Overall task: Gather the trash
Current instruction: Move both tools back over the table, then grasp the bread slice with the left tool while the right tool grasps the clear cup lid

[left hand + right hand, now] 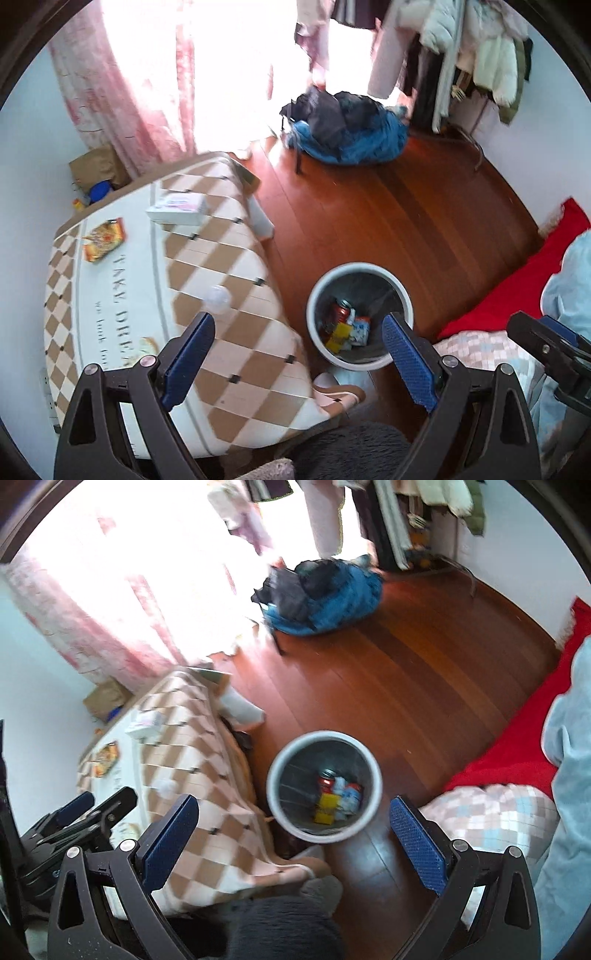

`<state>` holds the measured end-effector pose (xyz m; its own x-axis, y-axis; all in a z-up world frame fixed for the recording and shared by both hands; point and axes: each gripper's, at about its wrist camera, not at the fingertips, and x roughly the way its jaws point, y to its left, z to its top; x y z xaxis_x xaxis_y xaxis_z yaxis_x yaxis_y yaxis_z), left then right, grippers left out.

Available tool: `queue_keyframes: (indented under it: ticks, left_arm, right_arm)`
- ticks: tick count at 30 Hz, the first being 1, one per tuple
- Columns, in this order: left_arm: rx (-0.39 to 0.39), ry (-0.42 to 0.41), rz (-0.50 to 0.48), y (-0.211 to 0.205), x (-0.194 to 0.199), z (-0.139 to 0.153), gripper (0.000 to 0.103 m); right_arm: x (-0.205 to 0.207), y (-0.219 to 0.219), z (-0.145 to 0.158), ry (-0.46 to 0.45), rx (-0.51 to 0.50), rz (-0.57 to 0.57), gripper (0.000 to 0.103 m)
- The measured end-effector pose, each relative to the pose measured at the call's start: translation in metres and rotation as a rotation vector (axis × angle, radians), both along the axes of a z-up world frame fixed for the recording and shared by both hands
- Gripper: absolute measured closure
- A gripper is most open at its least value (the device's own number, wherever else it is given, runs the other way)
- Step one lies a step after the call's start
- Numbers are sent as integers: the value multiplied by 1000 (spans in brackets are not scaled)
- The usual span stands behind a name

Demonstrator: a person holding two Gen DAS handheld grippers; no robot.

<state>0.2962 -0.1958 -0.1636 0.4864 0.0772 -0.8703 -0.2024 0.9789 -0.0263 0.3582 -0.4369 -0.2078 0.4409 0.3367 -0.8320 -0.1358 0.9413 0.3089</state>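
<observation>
- Left gripper (297, 328) and right gripper (293, 810) — nearest the cameras, both spread wide, holding nothing.
- Table (229, 295), left of the bin (360, 269), holding a wrapper (103, 240).
- Crumpled white wad (218, 300) — just ahead of the left gripper's left finger, so the left gripper is nearer.

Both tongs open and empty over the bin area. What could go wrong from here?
1. The crumpled white ball sits near the table edge; a clumsy approach by the left tongs may knock it onto the floor instead of into the bin.
2. The orange wrapper lies flat on the cloth, so a pinch could snag the tablecloth.
3. The right tongs hang close beside the left; they may collide.
</observation>
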Motion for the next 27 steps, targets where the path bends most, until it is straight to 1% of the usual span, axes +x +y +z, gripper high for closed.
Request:
queue_keyframes:
  ticks: [2, 4, 7, 8, 10, 11, 12, 14, 17, 20, 24, 26, 27]
  left_arm:
    - [6, -14, 37, 20, -8, 4, 10]
    - [6, -28, 89, 47, -18, 4, 10]
    - [28, -30, 166, 92, -37, -7, 10]
    - [41, -19, 191, 107, -42, -14, 10]
    - [50, 22, 259, 145, -56, -33, 10]
    - [46, 44, 291, 162, -61, -44, 6]
    - [46, 71, 331, 182, -69, -57, 0]
    - [55, 121, 400, 217, -82, -79, 0]
    - [74, 180, 474, 253, -98, -109, 0]
    - [72, 226, 517, 278, -107, -137, 0]
    - [82, 275, 516, 291, -109, -163, 0]
    - [77, 290, 510, 293, -109, -173, 0]
    - [67, 293, 504, 294, -107, -177, 0]
  right_arm:
    - [-4, 20, 8, -10, 19, 35, 0]
    - [-6, 49, 9, 1, 45, 89, 0]
    - [-4, 97, -4, 29, 59, 182, 1]
    - [-2, 118, -11, 35, 55, 216, 2]
    - [0, 150, -26, 59, 54, 264, 18]
    - [1, 167, -36, 77, 53, 289, 21]
    - [4, 188, -48, 99, 52, 313, 22]
    - [8, 218, -67, 124, 37, 356, 22]
    - [16, 265, -101, 161, -10, 391, 23]
    - [26, 291, -127, 188, -45, 397, 27]
    - [37, 319, -153, 190, -119, 408, 32]
    - [41, 327, -163, 198, -138, 411, 38]
    - [42, 330, -168, 201, -147, 414, 44]
